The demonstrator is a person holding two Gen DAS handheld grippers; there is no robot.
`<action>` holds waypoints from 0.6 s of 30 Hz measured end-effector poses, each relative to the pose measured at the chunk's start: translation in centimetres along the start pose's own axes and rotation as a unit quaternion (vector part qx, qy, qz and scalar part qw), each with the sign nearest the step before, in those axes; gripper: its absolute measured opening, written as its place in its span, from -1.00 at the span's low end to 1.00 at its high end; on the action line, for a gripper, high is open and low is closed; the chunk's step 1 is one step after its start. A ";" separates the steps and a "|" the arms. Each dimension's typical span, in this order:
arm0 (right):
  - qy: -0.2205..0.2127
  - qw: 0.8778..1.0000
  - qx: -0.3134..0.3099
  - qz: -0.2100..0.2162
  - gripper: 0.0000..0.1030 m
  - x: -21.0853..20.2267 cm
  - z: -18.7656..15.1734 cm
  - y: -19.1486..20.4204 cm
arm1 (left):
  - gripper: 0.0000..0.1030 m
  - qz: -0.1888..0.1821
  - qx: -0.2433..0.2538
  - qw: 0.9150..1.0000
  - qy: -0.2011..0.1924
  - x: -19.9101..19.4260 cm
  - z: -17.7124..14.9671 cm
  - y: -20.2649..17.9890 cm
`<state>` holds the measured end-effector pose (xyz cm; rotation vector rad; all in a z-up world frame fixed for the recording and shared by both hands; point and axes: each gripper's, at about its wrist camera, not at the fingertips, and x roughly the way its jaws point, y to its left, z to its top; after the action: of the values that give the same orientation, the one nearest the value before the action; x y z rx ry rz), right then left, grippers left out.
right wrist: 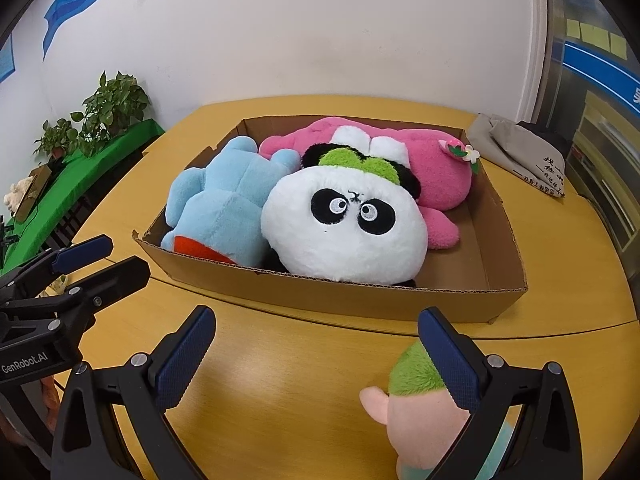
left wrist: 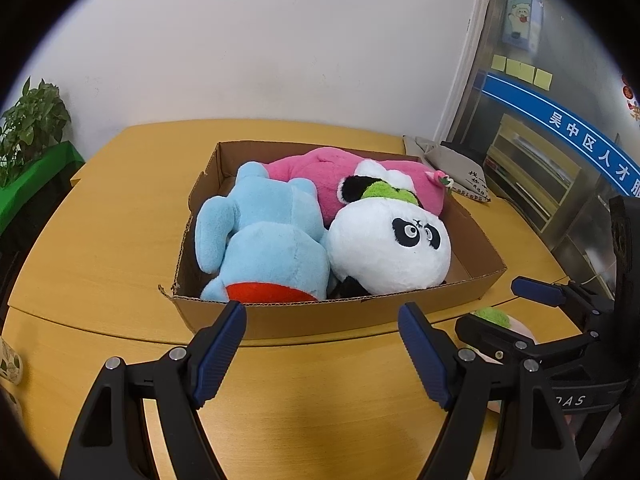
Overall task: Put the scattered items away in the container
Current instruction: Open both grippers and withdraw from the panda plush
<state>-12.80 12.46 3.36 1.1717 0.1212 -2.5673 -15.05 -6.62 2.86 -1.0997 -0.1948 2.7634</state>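
An open cardboard box (left wrist: 328,318) (right wrist: 400,304) sits on the yellow table and holds a blue plush (left wrist: 264,240) (right wrist: 224,204), a panda plush (left wrist: 388,244) (right wrist: 344,228) and a pink plush (left wrist: 316,176) (right wrist: 440,172). A small doll with green hair and a pink face (right wrist: 420,400) (left wrist: 492,318) lies on the table in front of the box, partly under my right gripper's right finger. My left gripper (left wrist: 322,352) is open and empty before the box's front wall. My right gripper (right wrist: 316,360) is open; it also shows in the left wrist view (left wrist: 516,308).
A grey cloth bag (left wrist: 452,168) (right wrist: 520,148) lies on the table behind the box at the right. Potted plants (right wrist: 108,108) stand on a green-covered surface (left wrist: 32,176) to the left. A metal cabinet (left wrist: 532,172) stands at the right. My left gripper shows in the right wrist view (right wrist: 116,256).
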 end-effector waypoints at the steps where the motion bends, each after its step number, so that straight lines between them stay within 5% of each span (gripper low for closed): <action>1: 0.000 1.000 0.000 0.000 0.99 0.0 0.0 0.0 | 0.52 -0.001 0.000 1.000 0.000 0.1 0.0 0.0; 18: 0.003 1.000 -0.001 0.003 0.99 0.3 -0.1 -0.3 | 0.52 -0.003 -0.006 1.000 0.009 0.6 0.0 0.2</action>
<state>-13.02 12.72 3.00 1.1788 0.1209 -2.5584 -15.50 -6.70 2.36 -1.1241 -0.2132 2.7505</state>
